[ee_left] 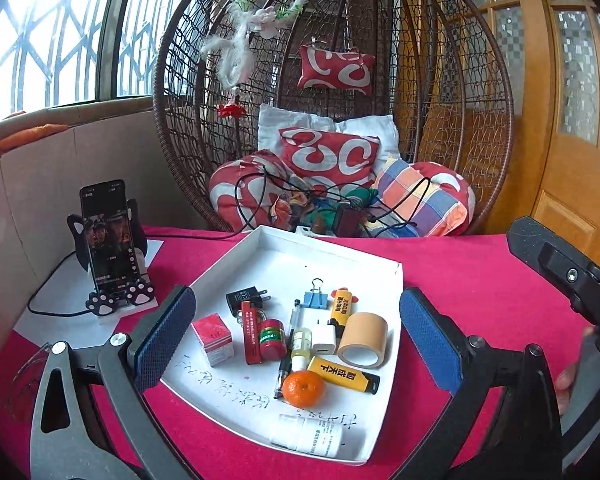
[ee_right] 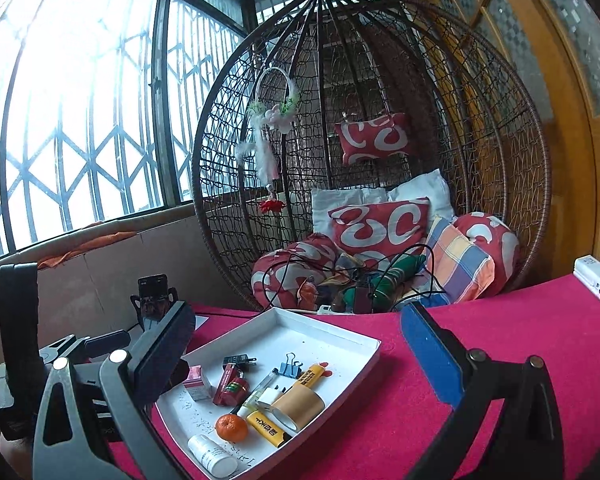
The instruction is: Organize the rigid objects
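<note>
A white tray (ee_left: 292,260) lies on the red tablecloth (ee_left: 480,280) and holds several small items. Among them are an orange (ee_left: 303,388), a tan tape roll (ee_left: 363,339), two yellow lighters (ee_left: 344,376), a white bottle (ee_left: 308,436), a red box (ee_left: 213,338), a red jar (ee_left: 272,338), a black charger (ee_left: 246,296) and a blue binder clip (ee_left: 314,298). My left gripper (ee_left: 296,296) hovers open over the tray's near side, with nothing between its blue pads. My right gripper (ee_right: 296,316) is open and empty too, to the tray's right (ee_right: 284,332).
A phone on a paw-shaped stand (ee_left: 108,236) stands left of the tray, with its cable. Behind the table hangs a wicker egg chair (ee_left: 340,80) full of cushions and cables. A white power bank (ee_right: 594,276) lies at the far right. A hand (ee_left: 572,380) holds the right gripper.
</note>
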`<state>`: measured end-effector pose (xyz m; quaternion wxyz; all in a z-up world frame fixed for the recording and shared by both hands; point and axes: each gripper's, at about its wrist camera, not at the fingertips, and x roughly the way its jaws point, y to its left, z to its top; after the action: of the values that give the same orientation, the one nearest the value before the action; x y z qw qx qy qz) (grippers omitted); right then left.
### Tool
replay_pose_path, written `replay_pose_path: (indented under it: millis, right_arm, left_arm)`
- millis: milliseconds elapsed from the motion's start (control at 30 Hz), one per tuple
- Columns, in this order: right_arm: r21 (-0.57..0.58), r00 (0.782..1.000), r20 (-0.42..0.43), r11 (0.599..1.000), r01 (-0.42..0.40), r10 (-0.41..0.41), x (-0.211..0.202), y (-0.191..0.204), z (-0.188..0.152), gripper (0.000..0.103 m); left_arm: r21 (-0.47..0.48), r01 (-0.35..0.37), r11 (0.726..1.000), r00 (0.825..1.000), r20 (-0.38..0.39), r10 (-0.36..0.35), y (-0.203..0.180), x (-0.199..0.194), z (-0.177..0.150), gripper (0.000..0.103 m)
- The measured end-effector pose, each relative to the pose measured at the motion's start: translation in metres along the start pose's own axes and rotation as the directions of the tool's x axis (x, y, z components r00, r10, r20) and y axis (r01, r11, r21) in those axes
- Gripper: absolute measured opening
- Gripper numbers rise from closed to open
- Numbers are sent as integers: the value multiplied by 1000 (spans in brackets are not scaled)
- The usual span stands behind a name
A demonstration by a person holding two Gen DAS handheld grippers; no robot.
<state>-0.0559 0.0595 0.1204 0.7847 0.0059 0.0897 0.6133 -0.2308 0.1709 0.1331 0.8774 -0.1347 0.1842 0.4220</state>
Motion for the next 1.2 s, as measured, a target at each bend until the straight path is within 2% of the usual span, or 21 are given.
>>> replay_pose_path:
  millis: [100,200,300,367,467,567,667,733,800,933,1100,1200]
  right_arm:
    - [-32,997,59,998,49,-47,-19,-2,2,103]
    - [-64,982,118,986,153,-145,-35,-1,1,103]
    - [-92,966,137,968,232,-218,-43,1,-2,103]
    - [-93,961,143,963,253,-238,-46,1,-4,103]
    - [-75,959,139,963,259,-247,-53,-3,-5,103]
    - [-35,966,127,972,232,-226,-65,-9,-6,103]
    - [4,968,144,978,208,-206,-79,-13,-10,103]
    - [37,971,139,981,192,-196,-84,-14,-18,103]
    - [33,976,111,983,183,-186,-82,-12,-28,103]
    - [-30,974,29,974,225,-225,-69,-8,-37,103]
    - [1,973,43,974,228,-228,-73,-13,-36,103]
    - [1,972,37,973,232,-231,-73,-14,-37,103]
  left_arm:
    - [52,-6,999,1000,-11,7,-14,-8,0,103]
    - [100,-26,995,1000,9,25,-26,-17,-3,103]
    - [127,-49,991,999,26,46,-34,-25,-5,103]
    - [125,-70,990,997,25,67,-38,-30,-7,103]
    - [126,-88,988,996,22,86,-43,-37,-10,103]
    - [154,-67,986,998,19,65,-48,-44,-16,103]
    - [174,-77,982,997,4,77,-53,-50,-23,103]
    - [187,-50,981,999,-8,52,-56,-53,-28,103]
    - [175,-36,984,999,-20,40,-57,-54,-32,103]
    - [112,-14,994,997,-70,22,-56,-48,-36,103]
    - [85,-73,994,991,-104,82,-52,-42,-35,103]
    - [42,-73,996,989,-129,77,-44,-38,-35,103]
